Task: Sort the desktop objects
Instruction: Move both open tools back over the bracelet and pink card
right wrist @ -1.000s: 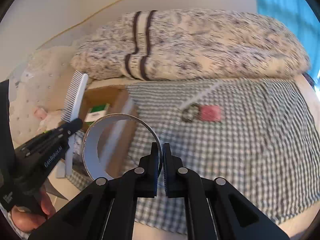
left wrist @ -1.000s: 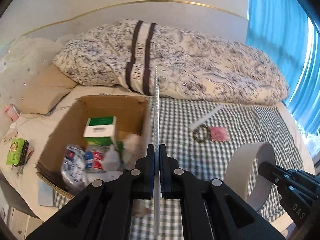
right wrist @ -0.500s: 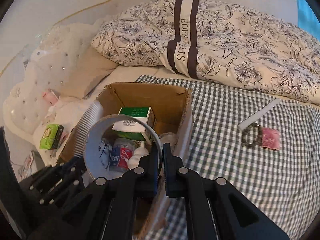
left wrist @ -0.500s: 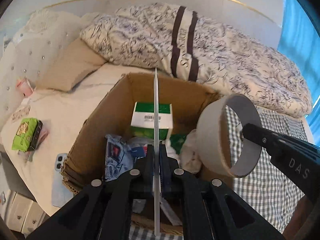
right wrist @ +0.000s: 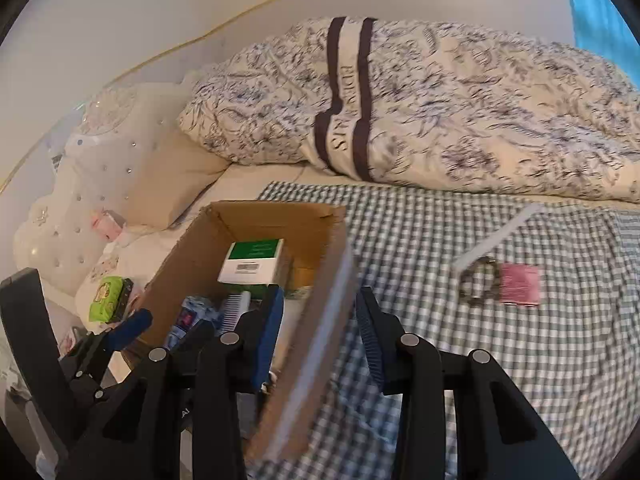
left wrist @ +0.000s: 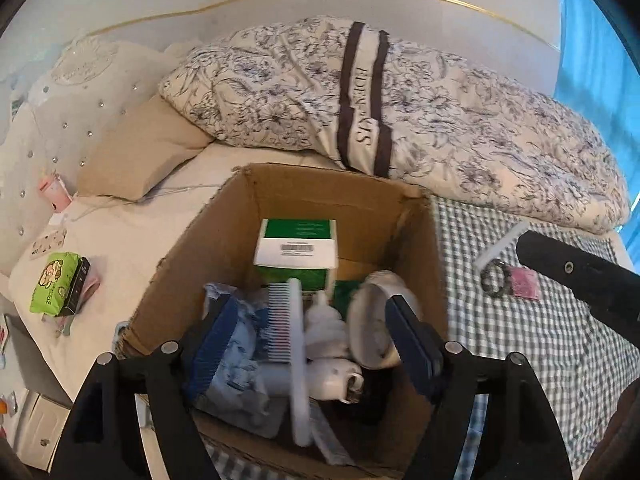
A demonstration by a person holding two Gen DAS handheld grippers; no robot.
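Hanging over the cardboard box [left wrist: 224, 224], the left gripper [left wrist: 308, 344] now has its fingers spread wide and holds nothing, while half a second ago they were pressed together on the white comb [left wrist: 294, 336]. The comb is now between the open fingers and looks blurred, so it seems to be dropping among the things in the box, next to the green and white carton [left wrist: 296, 250] and the blue packet [left wrist: 236, 364]. The right gripper [right wrist: 320, 344] is open too; the tape roll [left wrist: 370, 322] that it pinched a moment before is now seen in the left view inside the box, near the right wall. So two objects are judged to be sorted in this step. What remains lies well apart on the checked cloth [right wrist: 420, 240]: a white strip [right wrist: 496, 236], a bead bracelet [right wrist: 478, 280] and a pink packet [right wrist: 518, 284], close together, the bracelet touching the strip. In the right view the near wall of the box [right wrist: 320, 320] passes between the right fingers, so this gripper probably should rise before it goes sideways, otherwise it may catch the edge. Over the cloth towards the three small things the way is free; behind them the flowered duvet [right wrist: 460, 120] limits the room.
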